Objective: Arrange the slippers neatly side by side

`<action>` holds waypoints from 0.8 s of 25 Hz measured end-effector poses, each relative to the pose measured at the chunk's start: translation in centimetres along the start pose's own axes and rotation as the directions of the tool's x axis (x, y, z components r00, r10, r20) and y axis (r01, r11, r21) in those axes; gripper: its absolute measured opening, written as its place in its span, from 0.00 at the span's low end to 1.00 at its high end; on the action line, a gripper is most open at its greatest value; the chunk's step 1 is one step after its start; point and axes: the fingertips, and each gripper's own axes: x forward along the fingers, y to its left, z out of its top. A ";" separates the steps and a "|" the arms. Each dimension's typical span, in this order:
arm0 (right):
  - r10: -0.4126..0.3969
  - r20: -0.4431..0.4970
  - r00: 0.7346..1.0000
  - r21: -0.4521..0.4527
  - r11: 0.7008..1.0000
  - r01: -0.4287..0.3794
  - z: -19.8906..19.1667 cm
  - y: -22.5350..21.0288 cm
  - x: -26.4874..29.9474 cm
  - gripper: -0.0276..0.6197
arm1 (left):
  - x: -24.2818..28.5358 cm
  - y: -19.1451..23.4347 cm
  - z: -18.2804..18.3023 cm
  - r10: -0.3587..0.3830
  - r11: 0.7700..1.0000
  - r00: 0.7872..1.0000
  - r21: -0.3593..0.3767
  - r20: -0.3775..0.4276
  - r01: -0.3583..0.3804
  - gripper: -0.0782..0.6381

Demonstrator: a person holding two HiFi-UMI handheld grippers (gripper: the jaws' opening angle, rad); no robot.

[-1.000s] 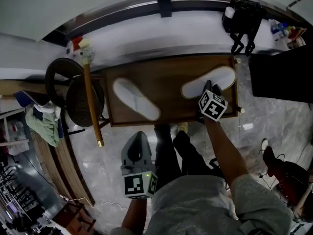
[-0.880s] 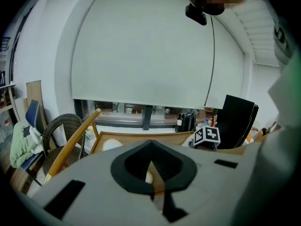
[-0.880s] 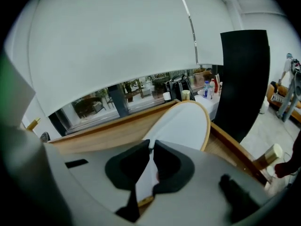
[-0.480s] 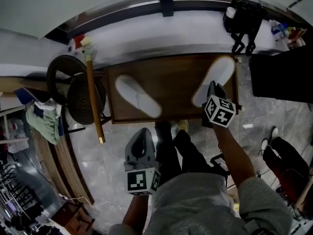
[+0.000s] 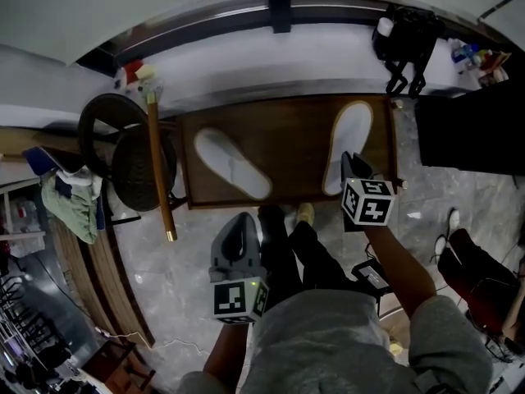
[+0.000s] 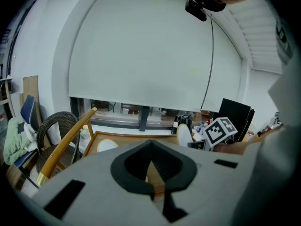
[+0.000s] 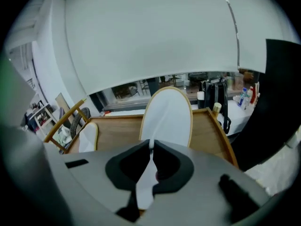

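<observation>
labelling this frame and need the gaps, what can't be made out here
- Heel of the right slipper: head view, covered by the right gripper.
- Most of the left slipper: left gripper view, behind the left gripper body.
- Labels on the bottles: head view, too small.

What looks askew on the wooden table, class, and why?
The left slipper lies diagonally across the table. The right slipper, pinched at its near end by the right gripper, points almost straight away. The two sit far apart and are not parallel, so they do not read as a neat pair.
</observation>
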 end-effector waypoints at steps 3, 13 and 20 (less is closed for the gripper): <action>0.001 -0.030 1.000 -0.062 0.998 -0.003 -0.4 0.7 1.1 0.10 | 0.2 0.0 0.2 -0.003 1.000 1.000 0.001 0.000 0.003 0.13; -0.029 -0.132 0.991 -0.104 0.994 0.015 -2.0 1.6 6.8 0.10 | 0.5 1.2 0.2 0.001 1.000 1.000 -0.001 -0.017 -0.001 0.13; -0.033 -0.090 0.995 -0.107 0.994 0.023 -1.4 1.3 6.8 0.24 | 0.6 2.3 0.4 0.024 1.000 0.999 -0.019 -0.022 -0.025 0.13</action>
